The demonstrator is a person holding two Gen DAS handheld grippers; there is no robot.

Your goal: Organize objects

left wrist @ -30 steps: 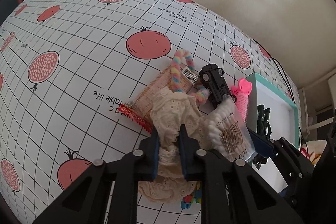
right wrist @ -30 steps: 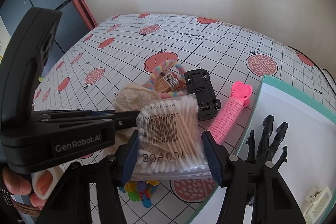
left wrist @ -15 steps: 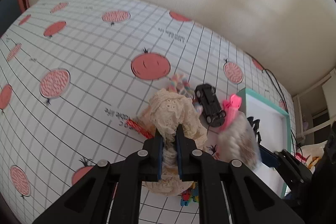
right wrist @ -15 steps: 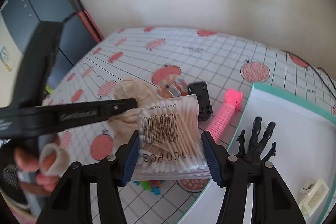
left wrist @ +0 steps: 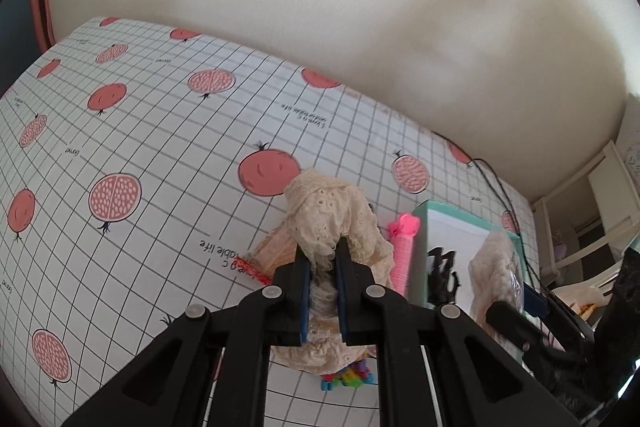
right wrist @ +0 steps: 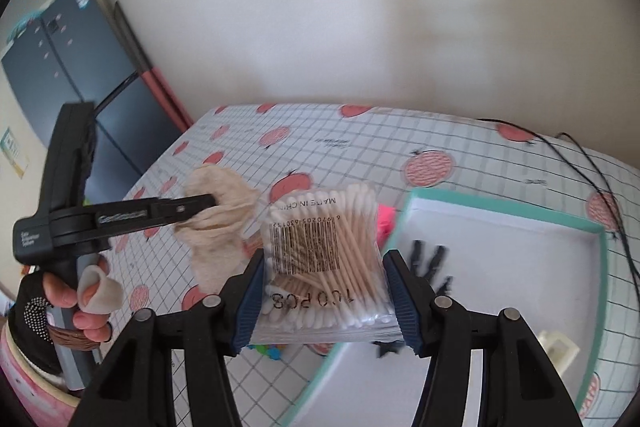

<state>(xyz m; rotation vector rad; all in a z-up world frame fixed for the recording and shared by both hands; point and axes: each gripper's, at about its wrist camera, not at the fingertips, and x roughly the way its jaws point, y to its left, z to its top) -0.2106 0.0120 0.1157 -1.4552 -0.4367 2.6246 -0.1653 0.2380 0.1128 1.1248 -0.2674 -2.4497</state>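
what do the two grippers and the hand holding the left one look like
Both grippers, left and right, are black plastic with blue ribbed pads and silver screws. The left one's body carries small white lettering. The hand wears a pale fingertip wrap and a dark speckled cuff.

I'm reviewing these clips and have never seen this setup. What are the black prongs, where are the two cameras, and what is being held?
No robot here: a person holds two black hand-held grippers, each with a fisheye camera looking along its fingers. In the left wrist view, the left gripper is shut on a cream lace cloth. In the right wrist view, the right gripper clamps a clear bag of cotton swabs, and the person's hand shows on the other tool. Below lie a pomegranate-print tablecloth and a teal-rimmed white tray.
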